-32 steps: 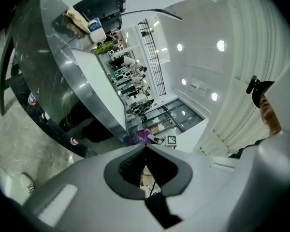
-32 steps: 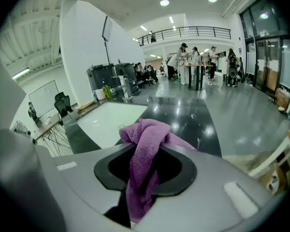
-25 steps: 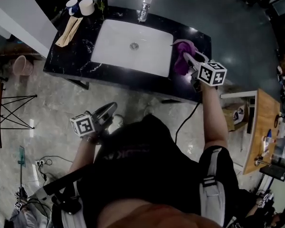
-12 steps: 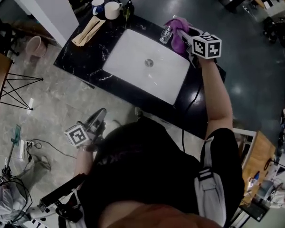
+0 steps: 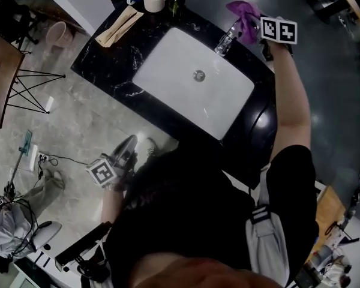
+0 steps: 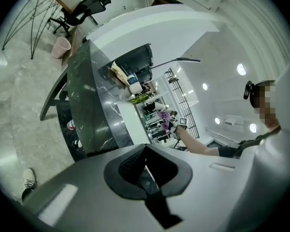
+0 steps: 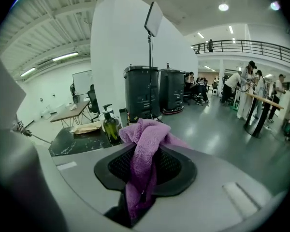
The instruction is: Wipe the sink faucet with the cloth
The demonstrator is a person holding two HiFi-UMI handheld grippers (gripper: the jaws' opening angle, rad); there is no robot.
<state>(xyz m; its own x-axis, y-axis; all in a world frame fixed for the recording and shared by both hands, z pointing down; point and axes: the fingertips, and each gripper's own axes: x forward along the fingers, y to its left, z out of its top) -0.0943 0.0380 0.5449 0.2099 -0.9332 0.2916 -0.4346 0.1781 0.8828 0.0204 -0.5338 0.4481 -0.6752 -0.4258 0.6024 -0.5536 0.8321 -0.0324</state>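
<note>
Marbled black counter [image 5: 108, 62], rectangular white sink [image 5: 219, 104], nubby purple cloth [image 7: 144, 151]

From the head camera we look steeply down from high above, over the person's shoulders [image 5: 270, 221], onto the black counter [image 5: 108, 59] and its white sink [image 5: 186, 95]. Our left gripper view sits low beside the counter's near side, facing along it toward the distant right gripper [image 6: 173, 121]. Our right gripper view looks roughly level past the cloth [image 7: 145, 149], close in. All three share the green bottle [image 7: 110, 125].
</note>
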